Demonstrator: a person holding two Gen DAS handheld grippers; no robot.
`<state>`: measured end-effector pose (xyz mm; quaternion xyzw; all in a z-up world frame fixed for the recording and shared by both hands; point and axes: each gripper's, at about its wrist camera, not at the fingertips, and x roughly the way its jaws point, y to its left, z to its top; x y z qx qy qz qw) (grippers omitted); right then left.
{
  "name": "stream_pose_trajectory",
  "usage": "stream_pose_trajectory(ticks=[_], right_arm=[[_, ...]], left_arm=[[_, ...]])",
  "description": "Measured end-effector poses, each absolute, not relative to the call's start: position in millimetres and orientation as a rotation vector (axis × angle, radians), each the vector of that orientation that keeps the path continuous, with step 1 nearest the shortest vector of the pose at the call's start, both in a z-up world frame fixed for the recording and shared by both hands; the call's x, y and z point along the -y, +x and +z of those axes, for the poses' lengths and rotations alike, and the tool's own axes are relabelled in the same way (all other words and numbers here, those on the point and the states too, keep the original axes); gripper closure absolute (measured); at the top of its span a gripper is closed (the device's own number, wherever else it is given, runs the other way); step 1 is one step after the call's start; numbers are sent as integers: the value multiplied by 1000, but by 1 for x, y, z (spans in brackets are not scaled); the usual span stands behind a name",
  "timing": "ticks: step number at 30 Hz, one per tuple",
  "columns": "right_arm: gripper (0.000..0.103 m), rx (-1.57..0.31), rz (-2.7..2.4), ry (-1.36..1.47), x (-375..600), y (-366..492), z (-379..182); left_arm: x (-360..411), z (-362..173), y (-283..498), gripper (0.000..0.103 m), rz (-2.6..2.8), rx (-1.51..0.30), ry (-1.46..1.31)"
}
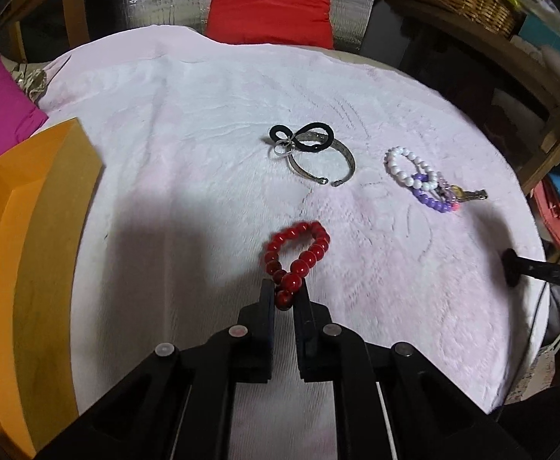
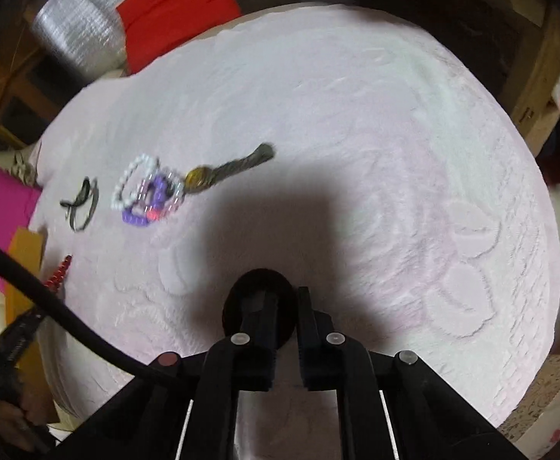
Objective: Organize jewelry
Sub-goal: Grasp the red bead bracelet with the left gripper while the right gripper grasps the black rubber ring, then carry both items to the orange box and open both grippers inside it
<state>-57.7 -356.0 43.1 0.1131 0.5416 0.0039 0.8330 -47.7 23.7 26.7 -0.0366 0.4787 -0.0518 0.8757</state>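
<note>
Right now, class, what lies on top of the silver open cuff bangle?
A black looped hair tie drapes over the silver open cuff bangle's far rim, small metal rings beside it. The rim beneath is hidden.

Pale pink plush cloth (image 1: 211, 122) spread over the whole counter. Near the middle, a silver cuff bangle (image 1: 324, 166) under a black hair tie (image 1: 303, 138). Off to the right, white beads (image 1: 406, 166) and purple beads (image 1: 433, 197) beside a clip (image 1: 471, 194). At the left edge, an orange box (image 1: 31, 253).
</note>
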Motion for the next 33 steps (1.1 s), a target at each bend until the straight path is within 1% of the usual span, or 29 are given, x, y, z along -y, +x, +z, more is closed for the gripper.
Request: stream_pose_trajectory(ticks=[2,6,10,16,22,26,30,32,33], right_arm=[[95,-1128,-10,191,349,-60,47],[95,-1043,59,255,345,-65,66],[95,-998,157,329,324,-65,80],[95,-912,326,353,261,-69,107],[95,-869,527,335,167,-70,126],[95,-894,642,269,88,-67,127],[95,-936,723,183,4,-62,126],[91,-957,741,124,-34,-62,122],[91,-969,746,103,-49,-62,118]], left_arm=[[-28,31,-56,93,-112,-988,-94],[-33,42,-69,93,-122,-957,-112],[-41,62,-90,93,-134,-906,-126],[-71,103,-128,93,-108,-807,-133],[-130,136,-170,93,8,-723,-124],[-176,132,-187,93,126,-730,-120],[-214,108,-193,93,190,-793,-154],[-230,93,-196,93,228,-833,-167],[-236,89,-198,93,240,-846,-169]])
